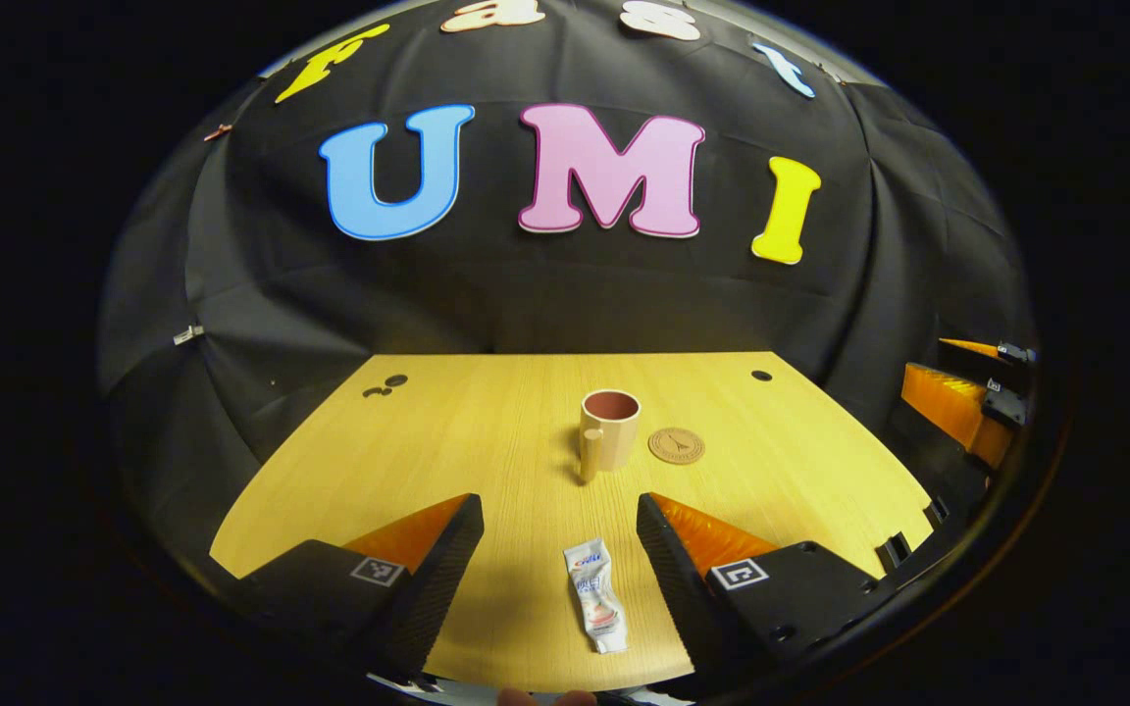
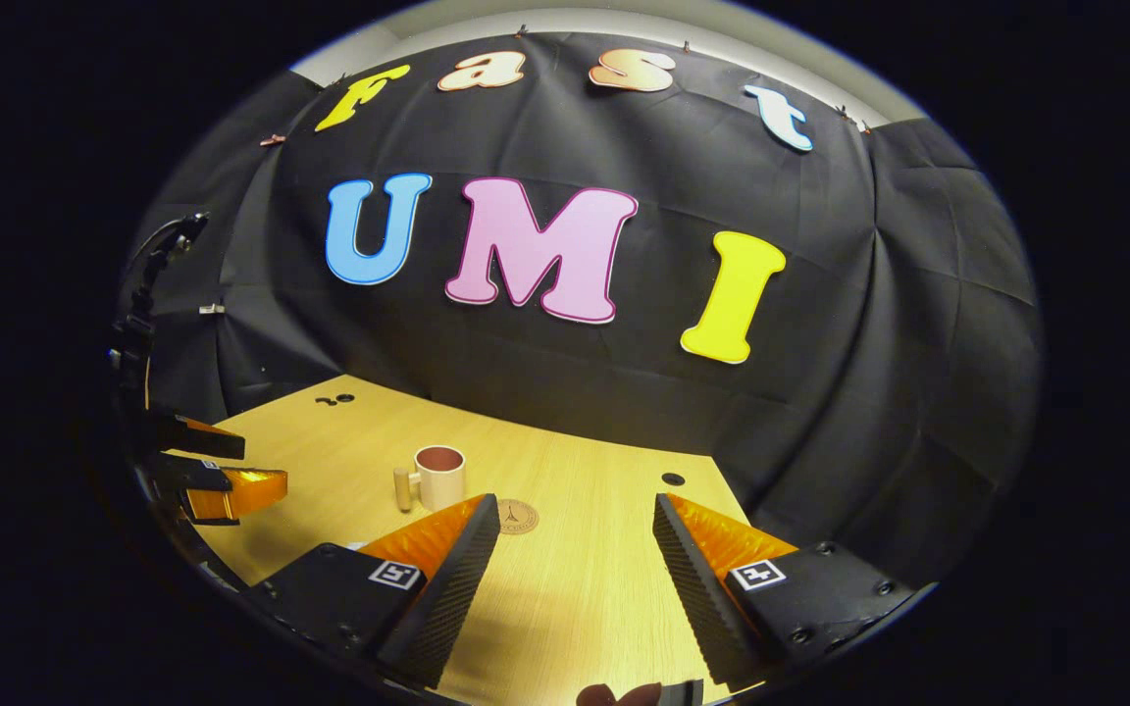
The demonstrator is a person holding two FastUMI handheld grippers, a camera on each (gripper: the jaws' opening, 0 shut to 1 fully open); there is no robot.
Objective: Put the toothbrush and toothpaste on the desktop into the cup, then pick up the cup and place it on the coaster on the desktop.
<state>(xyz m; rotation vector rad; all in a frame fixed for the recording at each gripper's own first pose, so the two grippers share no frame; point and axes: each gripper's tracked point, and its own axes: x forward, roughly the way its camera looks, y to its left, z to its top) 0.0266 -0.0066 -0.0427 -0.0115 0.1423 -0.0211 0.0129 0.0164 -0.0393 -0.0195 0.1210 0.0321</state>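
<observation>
A beige cup (image 1: 609, 428) with a dark red inside stands upright mid-table, its handle turned toward me. A round brown coaster (image 1: 676, 445) lies just right of it. A small white toothpaste tube (image 1: 595, 595) lies flat near the table's front edge, between the fingers of my left gripper (image 1: 560, 525), which is open and above the tube. In the right gripper view, the cup (image 2: 438, 477) and coaster (image 2: 516, 516) sit ahead and left of my right gripper (image 2: 575, 539), which is open with nothing between its fingers.
The wooden table (image 1: 487, 431) has small dark holes at its far left (image 1: 386, 384) and far right (image 1: 761, 375). The other gripper (image 1: 957, 402) shows at the right edge of the left gripper view, and the left one (image 2: 212, 471) at the left edge of the right gripper view.
</observation>
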